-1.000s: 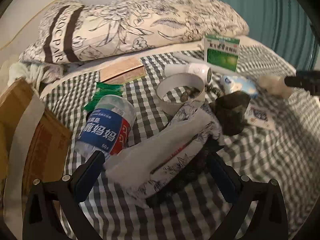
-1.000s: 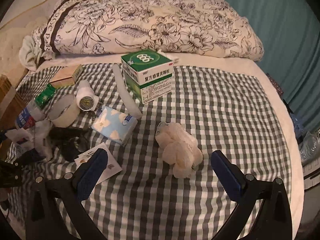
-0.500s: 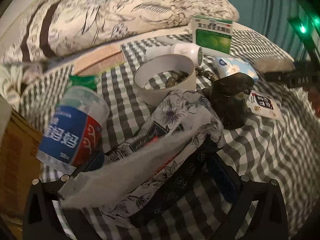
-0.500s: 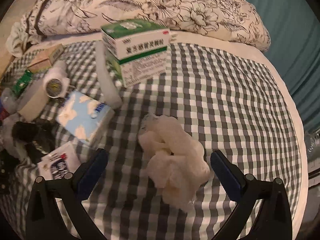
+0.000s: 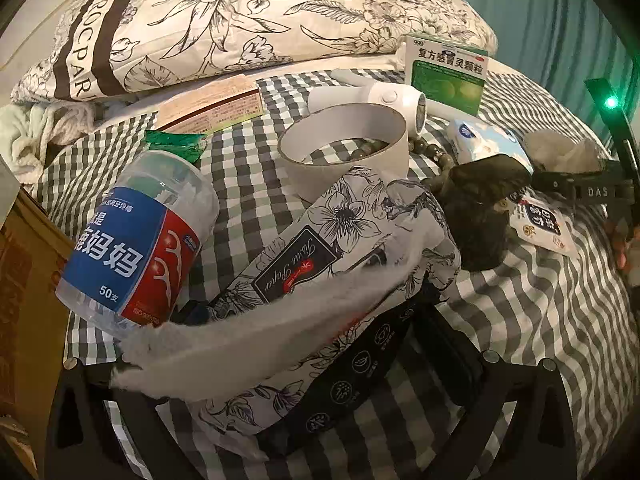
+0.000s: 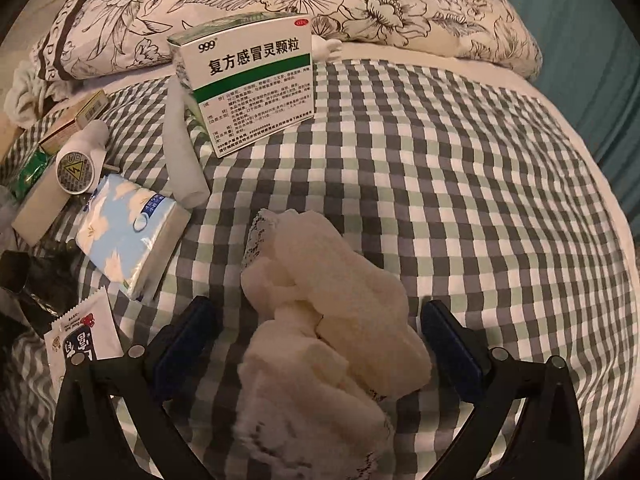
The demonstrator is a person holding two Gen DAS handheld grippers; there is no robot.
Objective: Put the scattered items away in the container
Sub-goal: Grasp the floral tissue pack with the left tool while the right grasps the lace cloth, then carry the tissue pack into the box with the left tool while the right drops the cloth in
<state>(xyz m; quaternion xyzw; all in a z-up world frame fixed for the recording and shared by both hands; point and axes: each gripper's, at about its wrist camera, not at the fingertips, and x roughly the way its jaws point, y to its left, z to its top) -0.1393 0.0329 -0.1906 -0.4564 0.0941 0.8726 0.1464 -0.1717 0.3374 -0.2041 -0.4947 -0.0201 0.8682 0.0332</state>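
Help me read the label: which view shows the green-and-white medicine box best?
The right wrist view: the medicine box stands close, its text panel facing the camera. The left wrist view shows it small and far back, by the pillow, with only the green front visible.

The floss bottle (image 5: 136, 236) is clear glossy plastic. The tissue pack (image 5: 336, 264) has a shiny film wrap. The cream cloth (image 6: 332, 320) looks fluffy; the checked bedsheet (image 6: 460, 184) is matt woven fabric.
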